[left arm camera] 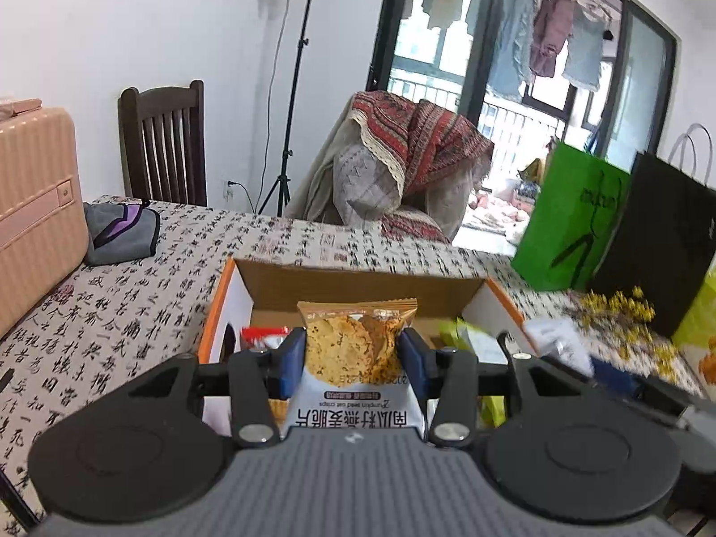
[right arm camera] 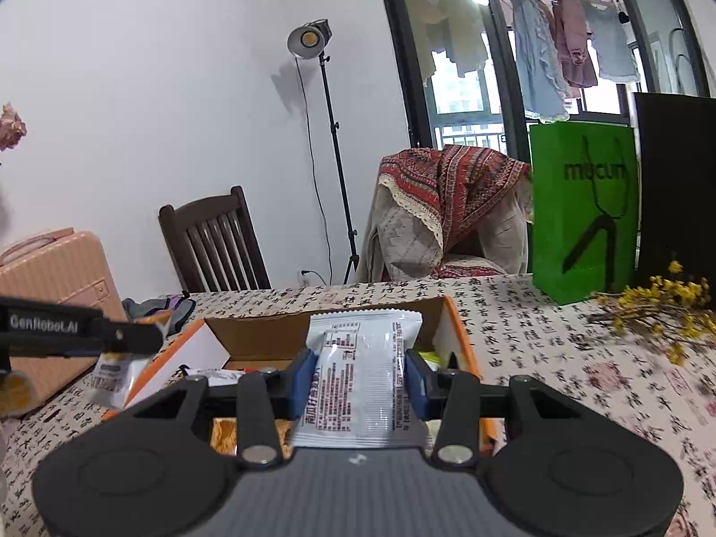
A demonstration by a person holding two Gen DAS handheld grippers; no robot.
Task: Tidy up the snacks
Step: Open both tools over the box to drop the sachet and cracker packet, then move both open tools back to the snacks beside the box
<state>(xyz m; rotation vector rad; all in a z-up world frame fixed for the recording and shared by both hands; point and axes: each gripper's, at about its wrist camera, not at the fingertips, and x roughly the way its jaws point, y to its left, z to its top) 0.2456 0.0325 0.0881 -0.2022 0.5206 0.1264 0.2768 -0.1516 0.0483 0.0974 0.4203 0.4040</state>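
Your left gripper [left arm camera: 353, 353] pinches an oat crisp packet [left arm camera: 355, 340] between its blue pads, above the open cardboard box [left arm camera: 358, 282]. Your right gripper [right arm camera: 358, 380] clamps a white snack packet [right arm camera: 362, 371], printed back showing, over the same box on the patterned tablecloth [right arm camera: 559, 358].

Glossy plastic snack packet [left arm camera: 358, 349], matt cardboard box [left arm camera: 358, 284], printed cloth tablecloth [left arm camera: 112, 313]

White wall [right arm camera: 156, 89], dark chair [right arm camera: 215, 241], balcony doors [right arm camera: 514, 44]
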